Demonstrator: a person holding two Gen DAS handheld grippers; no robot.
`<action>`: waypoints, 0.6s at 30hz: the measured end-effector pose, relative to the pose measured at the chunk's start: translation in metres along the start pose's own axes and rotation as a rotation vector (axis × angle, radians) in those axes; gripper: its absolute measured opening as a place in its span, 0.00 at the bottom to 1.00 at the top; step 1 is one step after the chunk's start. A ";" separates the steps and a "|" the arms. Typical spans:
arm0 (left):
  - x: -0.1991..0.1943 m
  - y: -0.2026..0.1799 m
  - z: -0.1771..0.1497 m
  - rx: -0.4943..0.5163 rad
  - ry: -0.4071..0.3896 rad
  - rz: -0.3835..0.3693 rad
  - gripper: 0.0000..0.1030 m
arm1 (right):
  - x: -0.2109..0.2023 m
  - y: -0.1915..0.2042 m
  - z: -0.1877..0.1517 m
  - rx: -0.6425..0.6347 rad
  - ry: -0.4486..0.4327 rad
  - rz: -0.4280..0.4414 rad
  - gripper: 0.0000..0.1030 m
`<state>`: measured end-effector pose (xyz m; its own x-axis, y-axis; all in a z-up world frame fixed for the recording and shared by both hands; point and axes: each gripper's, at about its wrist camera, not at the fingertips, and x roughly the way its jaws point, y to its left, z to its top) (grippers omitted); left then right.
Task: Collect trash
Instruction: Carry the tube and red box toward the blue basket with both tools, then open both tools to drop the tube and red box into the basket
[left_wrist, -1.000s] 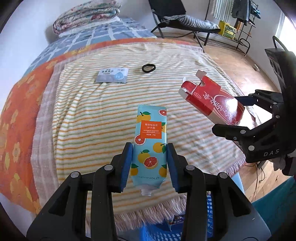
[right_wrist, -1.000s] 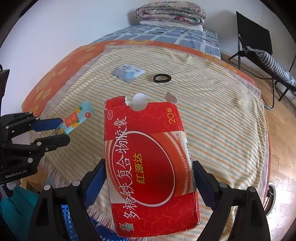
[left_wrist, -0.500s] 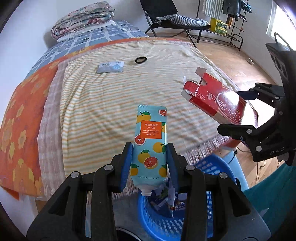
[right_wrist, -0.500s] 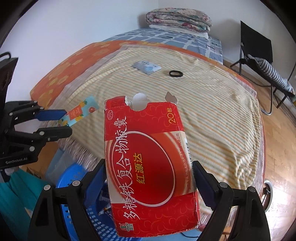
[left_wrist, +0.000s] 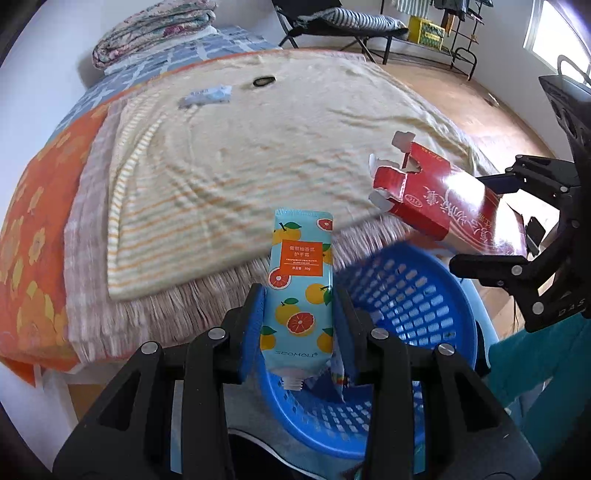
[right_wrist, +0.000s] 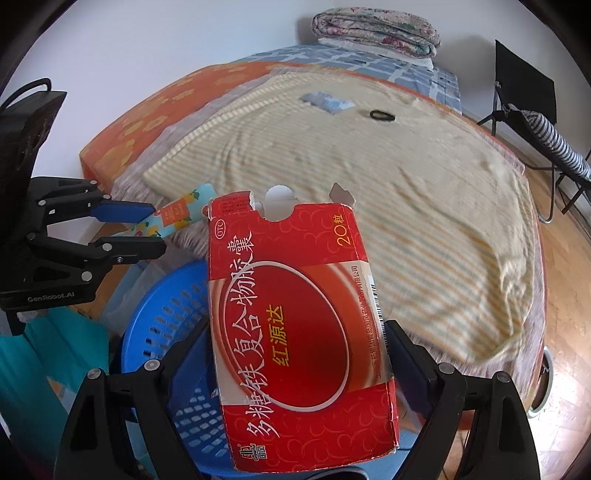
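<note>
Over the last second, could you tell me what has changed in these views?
Both tools have drawn back from over the bed to above the blue basket, which was barely in view before. The left tool still grips the hand cream tube; the right tool still grips the red box. The packet and black ring stay on the blanket.

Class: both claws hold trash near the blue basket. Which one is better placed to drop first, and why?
Left claw, probably: its hand cream tube hangs over the blue basket. The right claw's red box seems nearer the rim.
</note>
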<state>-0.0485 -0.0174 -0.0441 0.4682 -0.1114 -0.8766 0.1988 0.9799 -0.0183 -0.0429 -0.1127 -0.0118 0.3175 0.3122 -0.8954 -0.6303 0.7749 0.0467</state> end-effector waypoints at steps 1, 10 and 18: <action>0.002 -0.002 -0.005 0.001 0.010 -0.006 0.36 | 0.001 0.002 -0.005 -0.003 0.005 -0.001 0.88; 0.002 -0.015 -0.027 0.026 0.033 -0.021 0.36 | 0.009 0.008 -0.033 -0.023 0.051 0.010 0.88; 0.014 -0.020 -0.043 0.029 0.080 -0.034 0.36 | 0.015 0.019 -0.046 -0.048 0.081 0.022 0.88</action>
<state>-0.0824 -0.0310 -0.0766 0.3907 -0.1294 -0.9114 0.2390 0.9704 -0.0353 -0.0826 -0.1183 -0.0445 0.2458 0.2818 -0.9274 -0.6702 0.7407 0.0474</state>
